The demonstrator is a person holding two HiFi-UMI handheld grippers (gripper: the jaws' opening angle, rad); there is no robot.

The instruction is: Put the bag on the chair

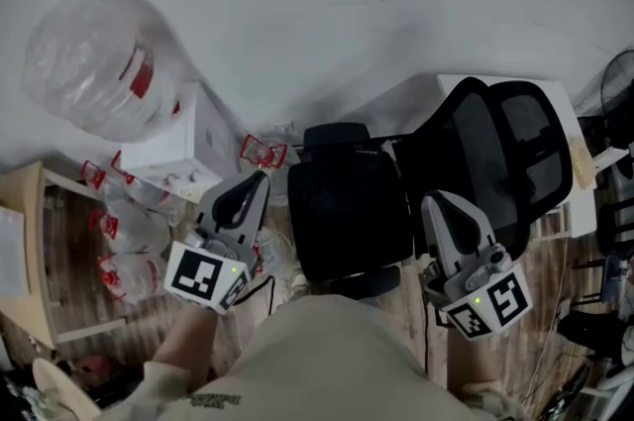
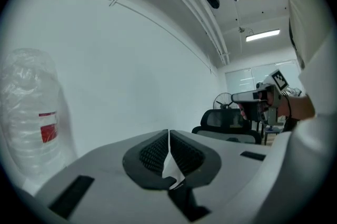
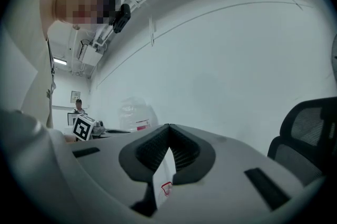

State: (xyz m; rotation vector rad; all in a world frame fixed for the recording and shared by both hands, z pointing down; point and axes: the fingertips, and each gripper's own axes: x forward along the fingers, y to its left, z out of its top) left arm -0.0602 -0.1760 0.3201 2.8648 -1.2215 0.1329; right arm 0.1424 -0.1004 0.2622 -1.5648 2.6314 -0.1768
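Jaws: left gripper (image 1: 258, 176) and right gripper (image 1: 434, 201) both pressed together, held level, flanking the black chair (image 1: 347, 211) at 9 and 3 o'clock, probably to line up with its seat. A thin white sliver (image 3: 164, 175) sits in the right gap; I cannot tell whether it is bag film. The clear red-labelled bag (image 1: 99, 62) lies at 10 o'clock by the wall (image 1: 347, 13), well apart from the chair.

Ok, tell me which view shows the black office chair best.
The head view: the chair is seen whole from above, seat and mesh back both in frame. The left gripper view shows only its backrest, small and far off. The right gripper view catches just one edge of it at the right border.
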